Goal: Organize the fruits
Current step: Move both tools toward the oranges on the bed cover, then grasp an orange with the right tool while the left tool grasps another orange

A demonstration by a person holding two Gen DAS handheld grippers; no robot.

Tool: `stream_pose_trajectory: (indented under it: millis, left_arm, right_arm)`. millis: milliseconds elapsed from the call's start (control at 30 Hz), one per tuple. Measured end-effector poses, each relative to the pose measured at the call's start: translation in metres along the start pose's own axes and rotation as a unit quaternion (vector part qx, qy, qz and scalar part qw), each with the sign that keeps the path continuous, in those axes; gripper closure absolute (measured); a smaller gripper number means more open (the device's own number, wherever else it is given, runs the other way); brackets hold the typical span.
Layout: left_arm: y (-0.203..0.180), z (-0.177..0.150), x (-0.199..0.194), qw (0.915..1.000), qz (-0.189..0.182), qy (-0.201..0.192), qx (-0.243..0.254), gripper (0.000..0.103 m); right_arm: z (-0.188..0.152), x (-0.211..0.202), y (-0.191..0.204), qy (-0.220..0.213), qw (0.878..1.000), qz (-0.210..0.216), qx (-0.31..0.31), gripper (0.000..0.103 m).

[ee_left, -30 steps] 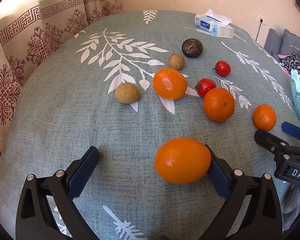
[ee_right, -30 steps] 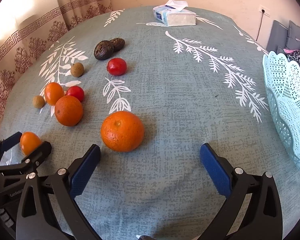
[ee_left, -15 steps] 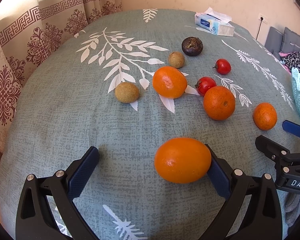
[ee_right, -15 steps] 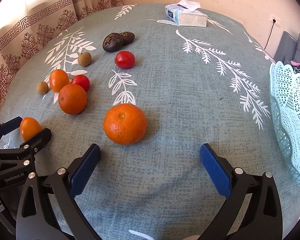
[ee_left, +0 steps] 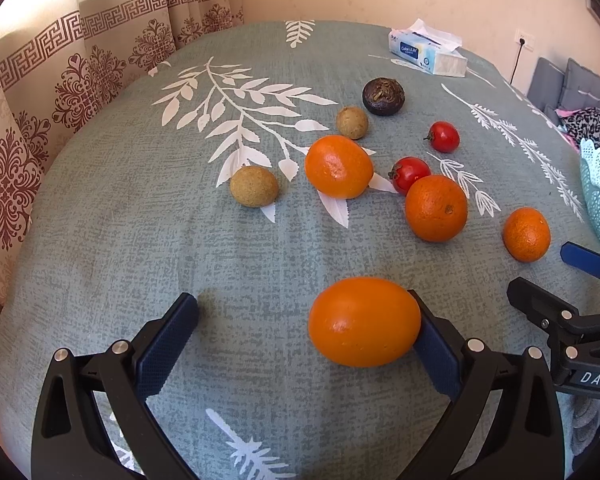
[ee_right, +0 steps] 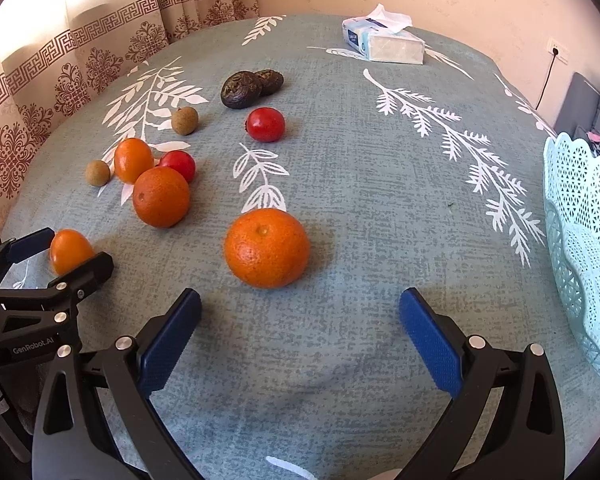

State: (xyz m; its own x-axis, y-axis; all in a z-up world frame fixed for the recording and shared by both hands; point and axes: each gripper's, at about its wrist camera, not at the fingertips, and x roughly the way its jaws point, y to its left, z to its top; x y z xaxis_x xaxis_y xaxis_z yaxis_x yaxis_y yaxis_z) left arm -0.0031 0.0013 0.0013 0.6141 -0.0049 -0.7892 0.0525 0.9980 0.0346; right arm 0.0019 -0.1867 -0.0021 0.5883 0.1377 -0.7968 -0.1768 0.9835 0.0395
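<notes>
My left gripper (ee_left: pixel 306 340) is open on the teal tablecloth. A smooth orange fruit (ee_left: pixel 364 321) lies between its fingers, touching the right pad; the left pad is apart from it. The same fruit (ee_right: pixel 70 251) shows in the right wrist view inside the left gripper (ee_right: pixel 66 250). My right gripper (ee_right: pixel 300 332) is open and empty, just behind a mandarin (ee_right: pixel 267 247), which also shows in the left wrist view (ee_left: pixel 526 234). Other oranges (ee_left: pixel 338 166) (ee_left: pixel 436 208), two tomatoes (ee_left: pixel 409 173) (ee_left: pixel 443 136), brown longans (ee_left: pixel 254 186) and a dark fruit (ee_left: pixel 383 96) lie beyond.
A pale turquoise lattice basket (ee_right: pixel 584 240) stands at the right edge of the table. A tissue box (ee_right: pixel 382 42) lies at the far side. Patterned curtains (ee_left: pixel 60 80) hang to the left. A second dark fruit (ee_right: pixel 270 80) sits behind the first.
The right gripper has drawn nearer to the mandarin and shifted a little. The left gripper stays open around the smooth orange fruit, hardly moved.
</notes>
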Motion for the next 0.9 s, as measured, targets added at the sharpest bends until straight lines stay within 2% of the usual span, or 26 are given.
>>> stream_pose_trajectory:
  millis: [233, 500, 733, 900]
  left_arm:
    - [0.000, 0.001, -0.002, 1.0000, -0.003, -0.002, -0.003, 0.005]
    - [0.007, 0.004, -0.011, 0.9999, -0.005, -0.009, -0.010, 0.005]
    - [0.005, 0.008, -0.031, 0.9991, -0.014, -0.039, -0.002, 0.005]
    - [-0.001, 0.002, -0.028, 0.9992, -0.036, -0.017, 0.000, 0.005]
  right_arm:
    - [-0.002, -0.011, 0.009, -0.036, 0.999, -0.009, -0.025, 0.002]
    - [-0.001, -0.024, -0.002, -0.068, 0.998, 0.011, 0.007, 0.002]
    - [0.002, -0.032, -0.010, -0.087, 0.995, 0.033, 0.031, 0.002]
    - [0.002, -0.031, -0.009, -0.083, 0.995, 0.039, 0.029, 0.004]
